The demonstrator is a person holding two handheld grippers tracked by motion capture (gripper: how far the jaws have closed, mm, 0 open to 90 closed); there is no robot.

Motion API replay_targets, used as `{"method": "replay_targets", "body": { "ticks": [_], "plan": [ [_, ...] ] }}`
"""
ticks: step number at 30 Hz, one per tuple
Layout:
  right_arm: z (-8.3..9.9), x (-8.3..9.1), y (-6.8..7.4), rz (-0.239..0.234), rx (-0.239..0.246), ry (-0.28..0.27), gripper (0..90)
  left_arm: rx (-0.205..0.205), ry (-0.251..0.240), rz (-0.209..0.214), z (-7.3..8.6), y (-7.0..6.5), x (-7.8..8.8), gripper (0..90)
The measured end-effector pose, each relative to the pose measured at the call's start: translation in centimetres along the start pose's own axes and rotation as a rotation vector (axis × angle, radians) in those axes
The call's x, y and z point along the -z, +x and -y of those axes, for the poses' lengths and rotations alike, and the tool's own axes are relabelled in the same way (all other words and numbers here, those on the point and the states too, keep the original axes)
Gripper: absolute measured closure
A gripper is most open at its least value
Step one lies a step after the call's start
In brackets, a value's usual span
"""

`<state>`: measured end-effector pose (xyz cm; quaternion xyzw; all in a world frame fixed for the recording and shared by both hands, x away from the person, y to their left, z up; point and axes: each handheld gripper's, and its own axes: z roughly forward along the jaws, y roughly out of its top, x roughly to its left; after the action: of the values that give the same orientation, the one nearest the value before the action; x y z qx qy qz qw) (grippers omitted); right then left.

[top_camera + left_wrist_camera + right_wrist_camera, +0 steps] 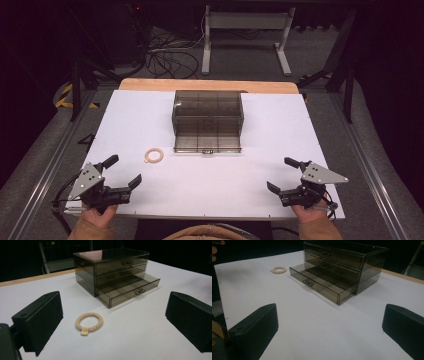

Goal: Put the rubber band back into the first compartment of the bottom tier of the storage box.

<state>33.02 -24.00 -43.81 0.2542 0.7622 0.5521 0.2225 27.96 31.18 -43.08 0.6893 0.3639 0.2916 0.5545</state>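
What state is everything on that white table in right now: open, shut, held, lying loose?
Smoky clear plastic drawer box: bottom drawer pulled out, upper two shut.
Cream braided ring bracelet: lying flat on the table, untouched.
Left tongs: open, empty.
Right tongs: open, empty.

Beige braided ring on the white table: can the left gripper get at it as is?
Probably yes: the left gripper is open, and bare white table lies between it and the beige braided ring.

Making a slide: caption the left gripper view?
Open left gripper faces a bracelet before an open-drawered box.
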Motion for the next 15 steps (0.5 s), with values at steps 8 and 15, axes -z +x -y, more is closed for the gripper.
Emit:
{"method": "replay_targets", "body": {
  "ticks": [8, 15],
  "plan": [
    [0.03, 0.08, 0.03, -0.005, 0.0, -0.003, 0.9, -0.002, -0.012, -0.005, -0.19, 0.07, 0.11, 1.7],
    [0.02, 0.07, 0.07, -0.009, 0.001, -0.003, 1.0, 0.022, -0.012, -0.012, -0.3, 0.09, 0.02, 2.4]
  ]
}}
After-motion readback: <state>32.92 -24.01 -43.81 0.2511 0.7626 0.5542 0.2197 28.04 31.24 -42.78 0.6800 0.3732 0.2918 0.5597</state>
